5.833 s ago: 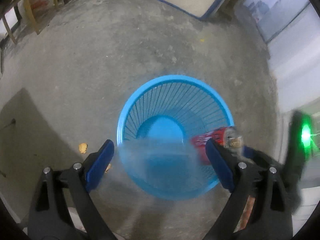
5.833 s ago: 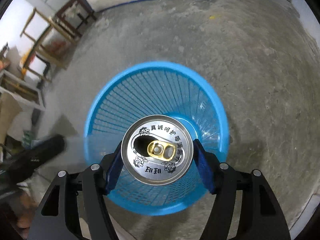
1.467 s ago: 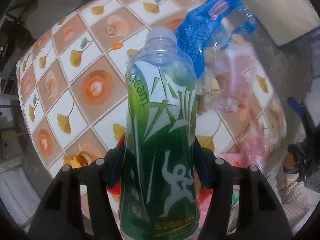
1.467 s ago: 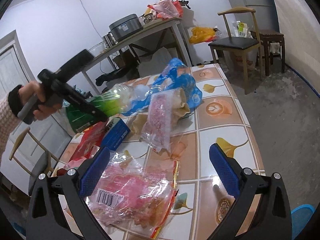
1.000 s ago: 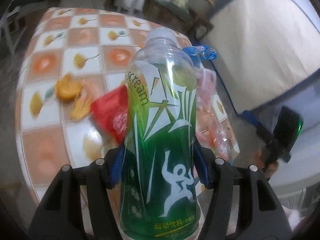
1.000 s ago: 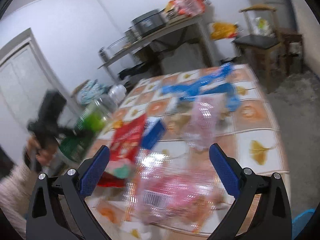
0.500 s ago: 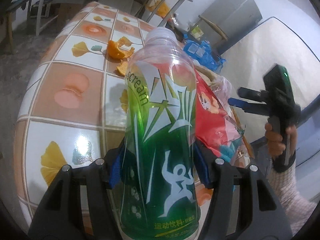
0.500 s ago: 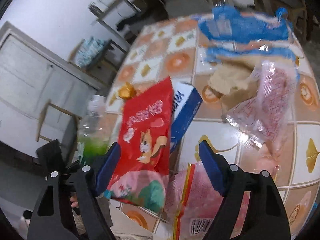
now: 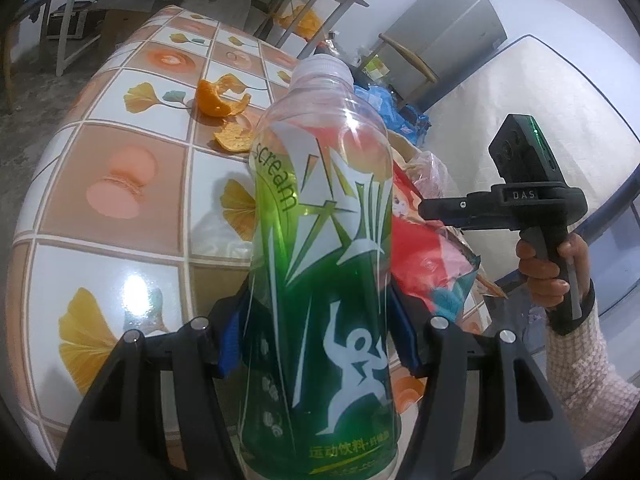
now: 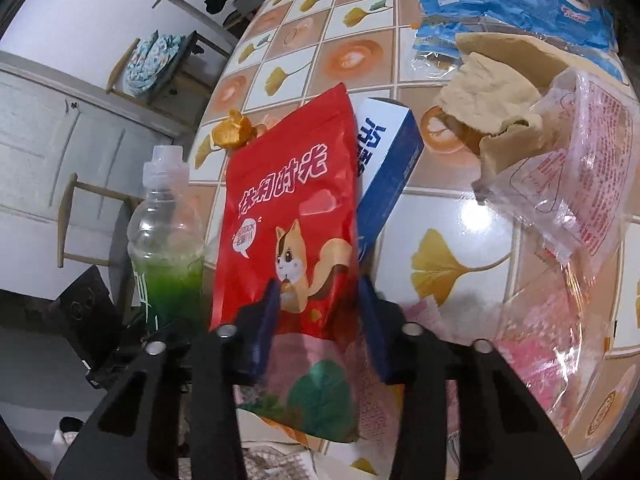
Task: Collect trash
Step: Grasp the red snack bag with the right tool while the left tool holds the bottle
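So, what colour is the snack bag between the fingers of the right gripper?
The snack bag is bright red with a cartoon squirrel; the right wrist view shows it best.

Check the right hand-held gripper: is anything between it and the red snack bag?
Nothing visible. The right hand-held gripper, whose jaws have just been closing, already straddles the red snack bag; the blue box lies under the bag's far edge.
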